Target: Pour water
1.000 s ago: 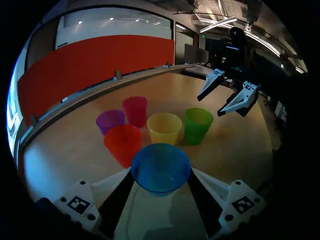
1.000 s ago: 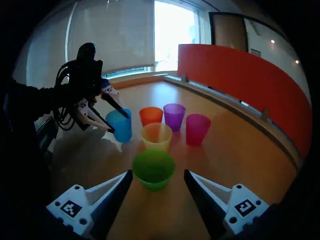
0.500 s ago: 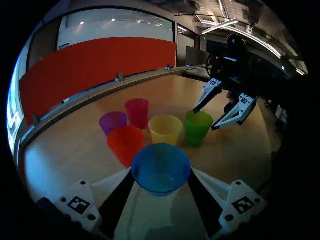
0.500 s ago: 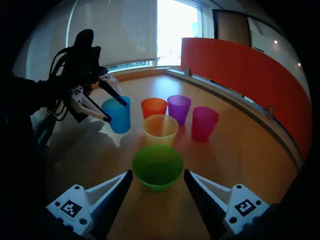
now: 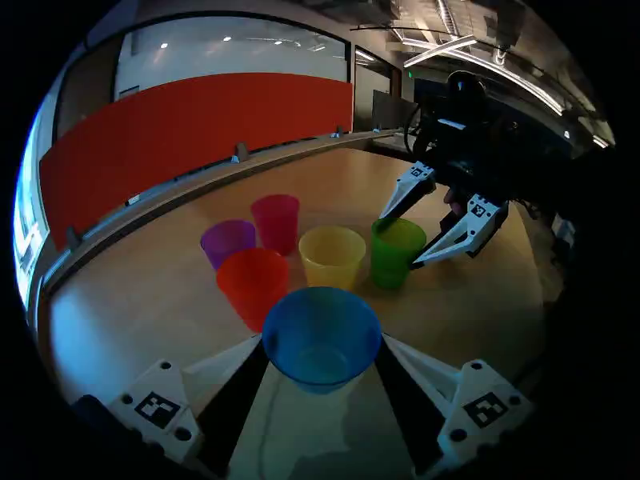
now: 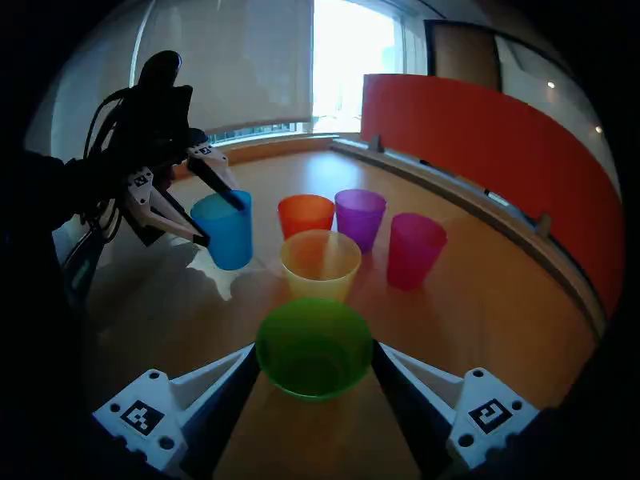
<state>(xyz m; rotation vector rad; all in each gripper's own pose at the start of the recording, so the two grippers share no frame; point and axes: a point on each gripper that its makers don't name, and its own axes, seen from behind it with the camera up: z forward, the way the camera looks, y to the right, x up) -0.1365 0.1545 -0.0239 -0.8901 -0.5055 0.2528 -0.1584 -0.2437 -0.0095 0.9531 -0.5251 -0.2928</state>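
- The left gripper (image 5: pixel 322 340) is clamped on a blue translucent plastic cup (image 5: pixel 322 320). Its two white fingers (image 5: pixel 228 372) press the cup's sides just below the rim.
- In the right gripper view, the blue cup (image 6: pixel 226 232) stands upright toward the near-left edge of the pale wooden surface (image 6: pixel 480 320). The left gripper (image 6: pixel 222 222) reaches it from the left, one fingertip at the rim and the other lower on the wall.
- Whether the blue cup holds water cannot be told.
- The right gripper (image 6: pixel 314 348) has a green translucent plastic cup (image 6: pixel 314 360) deep between its fingers (image 6: pixel 204 392), whose inner edges meet the rim on both sides. Whether they press it cannot be told.
- In the left gripper view, the right gripper (image 5: pixel 398 243) straddles the green cup (image 5: pixel 392 256), which stands upright on the surface (image 5: pixel 480 296).
- Four more plastic cups stand upright in a tight cluster between the two held cups, around the middle of the surface:
  - a yellow cup (image 5: pixel 331 256) just beside the green one
  - a red cup (image 5: pixel 252 284) just beside the blue one
  - a purple cup (image 5: pixel 226 242) and a magenta cup (image 5: pixel 276 222) behind them, toward the far edge
- A long red panel (image 5: pixel 192 128) runs along that far edge.
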